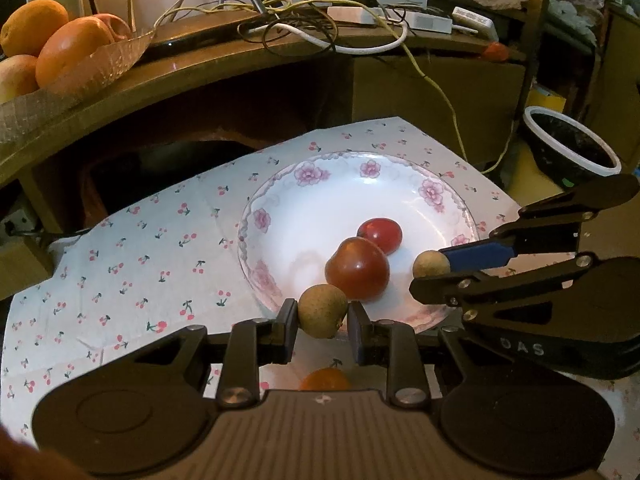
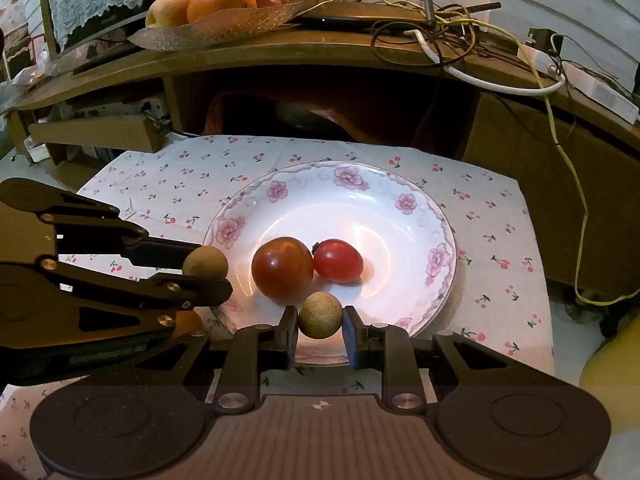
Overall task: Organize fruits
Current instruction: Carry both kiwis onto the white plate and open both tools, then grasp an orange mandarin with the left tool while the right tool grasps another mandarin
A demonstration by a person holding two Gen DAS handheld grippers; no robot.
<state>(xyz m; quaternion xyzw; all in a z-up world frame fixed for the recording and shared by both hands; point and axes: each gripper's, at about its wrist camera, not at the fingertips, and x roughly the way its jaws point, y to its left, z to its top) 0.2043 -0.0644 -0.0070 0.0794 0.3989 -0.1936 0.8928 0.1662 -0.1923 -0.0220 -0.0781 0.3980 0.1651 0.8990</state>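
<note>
A white floral plate on a cherry-print cloth holds a large red tomato and a smaller red one. My left gripper is shut on a tan longan over the plate's near rim; it also shows in the right wrist view. My right gripper is shut on a second tan longan above the plate's near edge; it also shows in the left wrist view. An orange fruit lies on the cloth below my left gripper.
A wooden shelf behind the cloth carries a glass dish of oranges and apples and tangled cables. A white-rimmed dark bowl stands to the right. A yellow cable hangs at right.
</note>
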